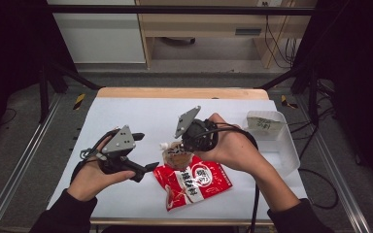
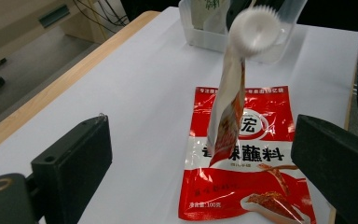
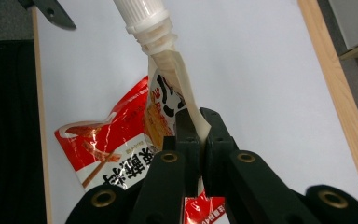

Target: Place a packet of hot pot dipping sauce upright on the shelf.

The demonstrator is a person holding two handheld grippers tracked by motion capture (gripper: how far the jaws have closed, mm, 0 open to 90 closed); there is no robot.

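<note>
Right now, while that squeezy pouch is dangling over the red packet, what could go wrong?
1. The right gripper pinches just the thin edge of the spouted pouch, so it might slip out and drop onto the red packet.
2. The left gripper has open jaws and holds nothing, so the pouch has no second support if it swings.
3. The clear tub sits close beside the right hand, which might bump it.

- Spouted pouch: white cap, brownish-orange print.
- Flat sachet: red with white lettering and a white roundel.
- Tabletop: white, pale wood edge.
- Bin: clear.
</note>
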